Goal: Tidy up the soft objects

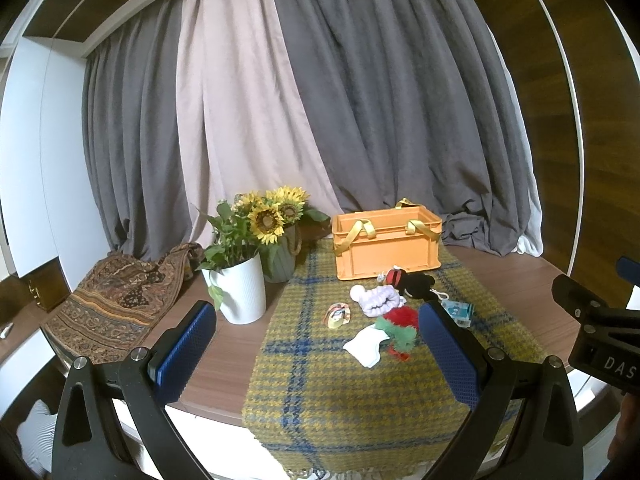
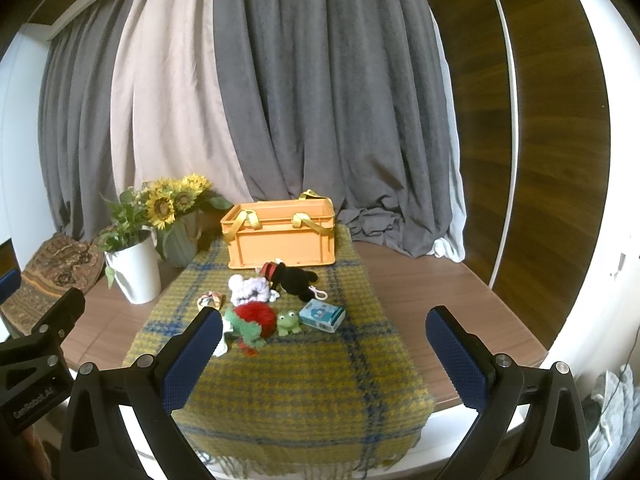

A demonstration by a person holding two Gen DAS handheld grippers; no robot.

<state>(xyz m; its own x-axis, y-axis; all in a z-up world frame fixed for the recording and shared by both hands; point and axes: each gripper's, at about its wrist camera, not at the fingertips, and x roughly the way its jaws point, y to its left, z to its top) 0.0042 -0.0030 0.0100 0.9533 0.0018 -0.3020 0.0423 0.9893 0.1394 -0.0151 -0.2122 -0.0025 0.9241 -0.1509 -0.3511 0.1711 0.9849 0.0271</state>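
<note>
Two tongs, left [image 1: 316, 344] and right [image 2: 324, 350], side by side, level, blades wide apart, empty, short of the plaid blanket's [image 2: 304, 380] toys

Readable markings: white letters "DAS", cut off at the frame edge, on the right claw [image 1: 600, 344] body; "GenRobot.AI" in white on the left claw [image 2: 36, 384] body, beside the right claw's view.
</note>
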